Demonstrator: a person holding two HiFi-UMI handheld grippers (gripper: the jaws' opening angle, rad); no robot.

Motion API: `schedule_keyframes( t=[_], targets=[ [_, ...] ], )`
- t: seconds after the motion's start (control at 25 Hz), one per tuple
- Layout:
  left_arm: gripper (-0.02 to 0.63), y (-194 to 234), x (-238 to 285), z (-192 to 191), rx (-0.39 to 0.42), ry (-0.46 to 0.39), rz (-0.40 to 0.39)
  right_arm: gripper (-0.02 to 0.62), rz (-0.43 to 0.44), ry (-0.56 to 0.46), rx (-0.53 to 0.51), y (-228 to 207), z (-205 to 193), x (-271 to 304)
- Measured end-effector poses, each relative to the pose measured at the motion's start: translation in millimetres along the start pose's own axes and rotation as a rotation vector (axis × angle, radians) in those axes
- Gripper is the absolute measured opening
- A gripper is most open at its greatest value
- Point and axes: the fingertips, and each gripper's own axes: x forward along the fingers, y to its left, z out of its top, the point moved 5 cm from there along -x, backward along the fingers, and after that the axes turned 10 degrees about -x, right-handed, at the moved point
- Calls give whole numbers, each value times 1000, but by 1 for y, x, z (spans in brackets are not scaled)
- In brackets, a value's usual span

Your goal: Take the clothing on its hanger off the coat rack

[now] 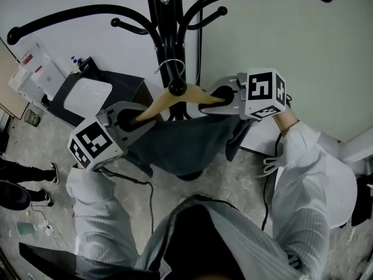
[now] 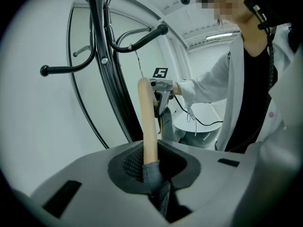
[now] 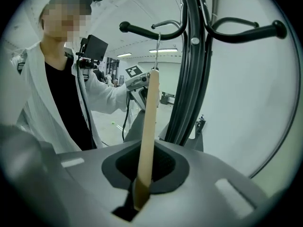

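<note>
A wooden hanger (image 1: 175,98) hangs by its metal hook (image 1: 169,67) on the black coat rack (image 1: 165,16), with dark grey clothing (image 1: 180,144) draped below it. My left gripper (image 1: 131,121) is shut on the hanger's left arm. In the left gripper view the wooden arm (image 2: 147,126) and a fold of the grey cloth (image 2: 154,176) run down between the jaws of that gripper (image 2: 151,174). My right gripper (image 1: 224,100) is shut on the hanger's right arm. The right gripper view shows that arm (image 3: 150,126) pinched in the jaw slot of the right gripper (image 3: 142,193). The hook is still over a rack arm (image 3: 158,32).
Curved black rack arms (image 1: 76,13) spread out above both grippers. A black cabinet with a white top (image 1: 87,95) stands at the back left by the wall. A cable (image 1: 148,194) lies on the floor. A bystander's legs (image 1: 23,174) are at the far left.
</note>
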Motion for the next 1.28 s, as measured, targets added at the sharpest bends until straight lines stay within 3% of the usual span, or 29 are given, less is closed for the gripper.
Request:
schedule_keyframes(
  t=[0.28,0.52,0.76,1.04,1.28],
  targets=[
    [48,-17,-14,29,86,-2,31,11,-29,43,-92,14,22,-20],
    [48,-80,0,92,198,-36,-9,12,-79,44,-157,72,38,-90],
    [48,-98,13,107,228,-65,-153,11,-176,96,-84,102,42,-114],
    [46,-92,83,75,132,-38,-386,11,-253,156,73,123,-12,-117],
    [46,-121,136,44,132,21,-553,9,-314,205,209,170,-57,-112]
  ],
)
